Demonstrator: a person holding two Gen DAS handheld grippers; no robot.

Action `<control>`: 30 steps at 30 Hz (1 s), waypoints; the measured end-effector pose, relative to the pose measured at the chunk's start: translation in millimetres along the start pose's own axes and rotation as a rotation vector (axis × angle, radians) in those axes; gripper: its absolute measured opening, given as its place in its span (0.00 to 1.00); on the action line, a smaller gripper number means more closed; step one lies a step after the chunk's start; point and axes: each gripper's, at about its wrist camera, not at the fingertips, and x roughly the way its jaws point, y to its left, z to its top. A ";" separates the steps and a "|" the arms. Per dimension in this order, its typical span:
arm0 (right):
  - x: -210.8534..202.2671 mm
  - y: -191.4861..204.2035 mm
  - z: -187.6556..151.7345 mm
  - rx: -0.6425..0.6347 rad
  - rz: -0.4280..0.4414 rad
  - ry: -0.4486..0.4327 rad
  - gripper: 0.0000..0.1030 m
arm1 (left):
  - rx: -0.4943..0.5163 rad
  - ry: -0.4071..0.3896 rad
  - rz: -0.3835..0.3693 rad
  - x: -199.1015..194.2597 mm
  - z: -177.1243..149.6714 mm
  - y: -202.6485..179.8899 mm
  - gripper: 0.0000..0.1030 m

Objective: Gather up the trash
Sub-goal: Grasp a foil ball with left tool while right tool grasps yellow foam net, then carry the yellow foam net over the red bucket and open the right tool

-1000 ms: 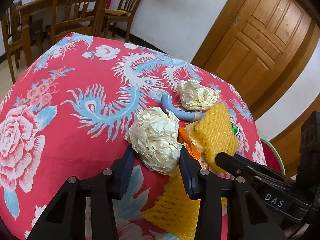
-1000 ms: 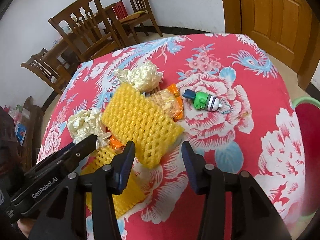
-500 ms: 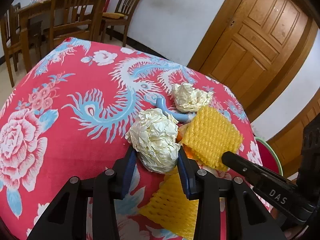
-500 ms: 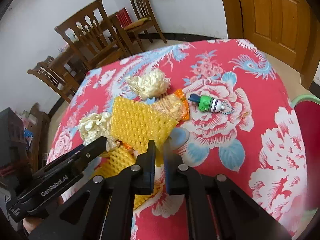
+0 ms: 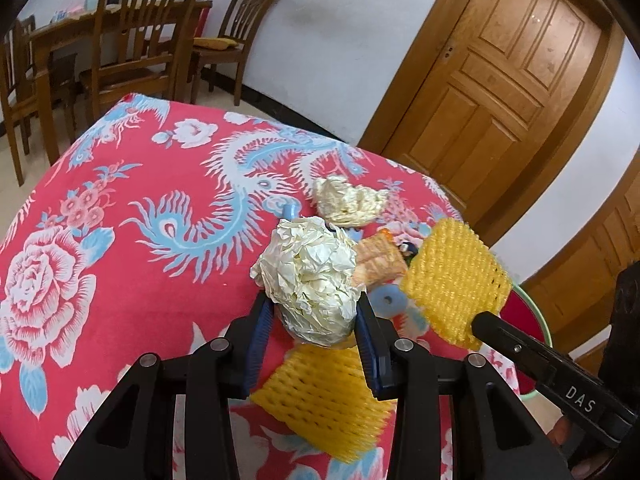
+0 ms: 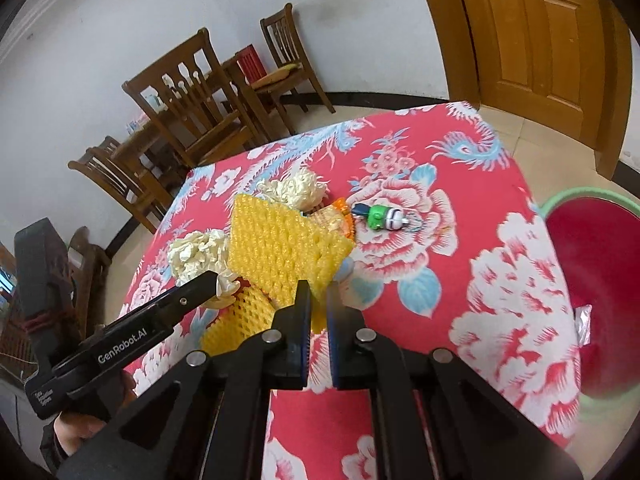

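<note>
Paper ball point(image 5: 310, 280), light and crushable, sits squeezed across its middle in the left gripper point(image 5: 314, 318); the right gripper point(image 6: 318, 300), nearly closed, pinches a corner of a springy yellow foam net point(image 6: 280, 246). Beyond, another paper wad point(image 6: 298, 190) lies loose on the red tablecloth point(image 6: 500, 264).

Left tongs point(image 5: 316, 316) clamped; right tongs point(image 6: 318, 300) pinched tight.
</note>
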 end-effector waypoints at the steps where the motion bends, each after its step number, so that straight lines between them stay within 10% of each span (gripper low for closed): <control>1: -4.7 -2.2 -1.1 0.005 0.002 -0.007 0.09 | 0.004 -0.001 -0.003 -1.7 -0.4 -1.8 0.40; 30: -93.0 -64.9 -11.9 0.084 -0.086 -0.152 0.09 | 0.074 -0.010 -0.064 -22.6 -7.3 -51.2 0.40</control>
